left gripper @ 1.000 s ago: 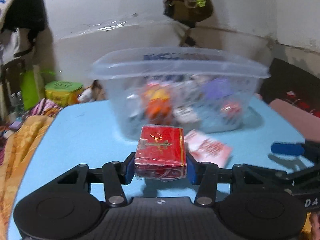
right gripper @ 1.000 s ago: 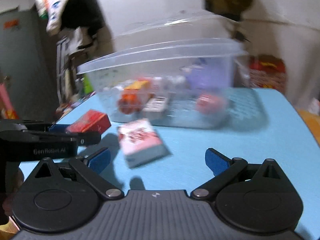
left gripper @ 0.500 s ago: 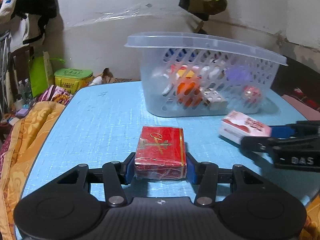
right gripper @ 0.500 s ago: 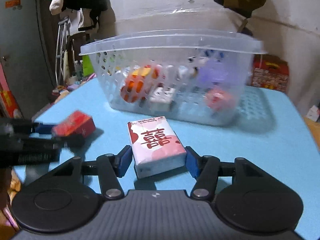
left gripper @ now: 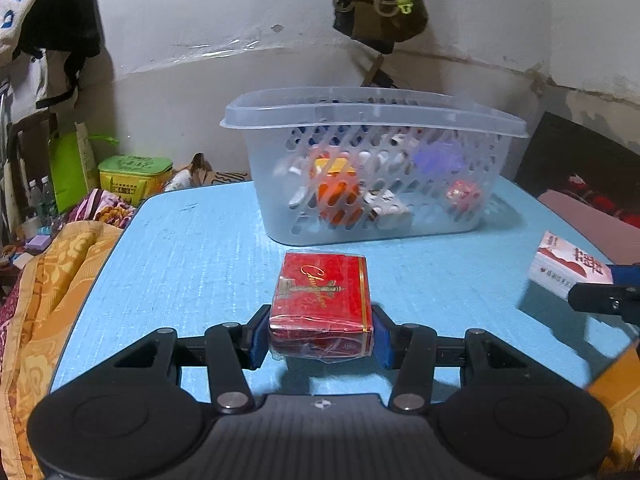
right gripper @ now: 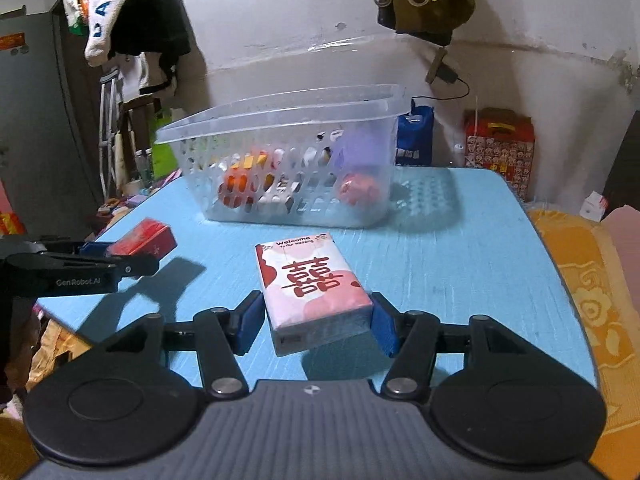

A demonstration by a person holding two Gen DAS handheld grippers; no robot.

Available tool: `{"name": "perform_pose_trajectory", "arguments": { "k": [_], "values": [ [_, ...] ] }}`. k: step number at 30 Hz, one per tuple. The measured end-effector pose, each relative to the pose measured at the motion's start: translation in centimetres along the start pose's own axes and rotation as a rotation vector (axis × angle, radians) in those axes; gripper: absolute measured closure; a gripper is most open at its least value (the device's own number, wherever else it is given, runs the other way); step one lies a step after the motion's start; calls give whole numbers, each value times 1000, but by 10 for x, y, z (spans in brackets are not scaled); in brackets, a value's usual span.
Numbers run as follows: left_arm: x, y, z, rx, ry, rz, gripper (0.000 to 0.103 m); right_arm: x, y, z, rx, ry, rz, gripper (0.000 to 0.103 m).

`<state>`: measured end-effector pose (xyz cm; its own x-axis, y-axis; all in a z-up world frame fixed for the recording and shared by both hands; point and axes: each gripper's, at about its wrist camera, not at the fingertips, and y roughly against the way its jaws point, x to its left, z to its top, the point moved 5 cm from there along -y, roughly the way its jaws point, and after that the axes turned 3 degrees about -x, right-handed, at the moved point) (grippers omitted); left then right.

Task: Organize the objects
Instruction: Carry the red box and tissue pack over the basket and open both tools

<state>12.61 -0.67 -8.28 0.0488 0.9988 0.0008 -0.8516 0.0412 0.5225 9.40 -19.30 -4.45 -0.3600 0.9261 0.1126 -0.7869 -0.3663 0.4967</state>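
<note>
At the left of the right wrist view, the left gripper (right gripper: 132, 246) is clamped tight on a red box (right gripper: 144, 236), which it holds above the left edge of the blue table (right gripper: 460, 264); in its own view the box (left gripper: 322, 304) sits low centre between the blue pads, wrapped in clear film, with gold script too curly to read for certain. The gripper's side reads "GenRobot.AI". In the middle, at the far side of the table, stands the clear basket (right gripper: 280, 120), already holding an orange thing, a purple thing and some smaller bits. Low centre in the right wrist view, the right gripper (right gripper: 318, 320) is closed on a pink and white tissue pack (right gripper: 312, 284), tilted a little and lifted off the table, printed "Welcome To Our Wedding" over a red double-happiness character. Both items look picked up and ready; I'd judge the next move is to carry each over the rim and let go inside, one at a time so the grippers don't collide.
</note>
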Motion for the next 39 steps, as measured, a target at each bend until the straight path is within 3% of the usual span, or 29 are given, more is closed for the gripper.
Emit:
{"name": "perform_pose_trajectory", "arguments": {
  "k": [4,10,20,29,39],
  "values": [
    [-6,12,-8,0,-52,-9,49,3,10,-8,-6,31,11,43],
    [3,20,-2,-16,5,-14,49,-2,15,-5,-41,26,19,43],
    [-4,31,10,-82,-6,-16,49,-11,25,5,-101,-11,38,43],
    [-11,36,26,-135,12,-36,49,-8,36,36,-219,-2,38,43],
    [2,47,56,-205,99,-53,49,0,38,64,-282,-6,59,43]
  ]
}}
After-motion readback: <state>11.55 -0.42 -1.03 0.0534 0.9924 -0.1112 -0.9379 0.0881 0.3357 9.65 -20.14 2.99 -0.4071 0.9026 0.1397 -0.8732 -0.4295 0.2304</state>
